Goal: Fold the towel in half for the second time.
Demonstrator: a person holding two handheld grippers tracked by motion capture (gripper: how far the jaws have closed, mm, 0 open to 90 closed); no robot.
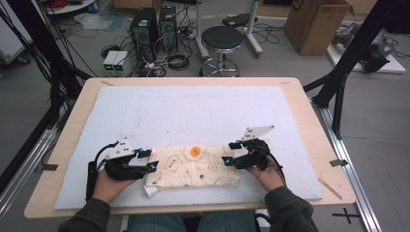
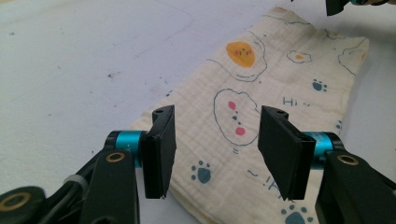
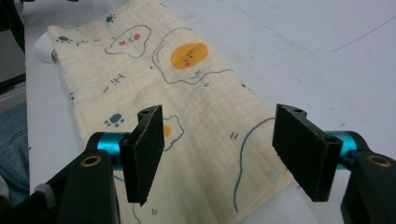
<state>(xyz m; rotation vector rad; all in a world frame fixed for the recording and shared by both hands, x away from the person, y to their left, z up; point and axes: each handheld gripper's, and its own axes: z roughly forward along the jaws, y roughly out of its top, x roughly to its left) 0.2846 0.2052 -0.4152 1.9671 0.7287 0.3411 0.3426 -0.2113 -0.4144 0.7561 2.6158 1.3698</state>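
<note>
On the table (image 1: pixel 309 121), covered by a white mat (image 1: pixel 203 111), a cream cloth (image 1: pixel 193 166) printed with fried eggs, paw prints and blue outlines lies folded into a long strip near the person's edge, running left to right. The left tool (image 1: pixel 145 160) sits at the cloth's left end; in the left gripper view its jaws stand wide apart over that end, holding nothing, with the fabric visible between them. A small white tag or turned corner (image 1: pixel 150 192) pokes out beneath the cloth's near-left corner. An orange yolk (image 1: pixel 195 151) marks the strip's far edge near the middle. The right tool (image 1: pixel 231 153) rests at the cloth's right end, jaws likewise spread wide over the fabric and empty
</note>
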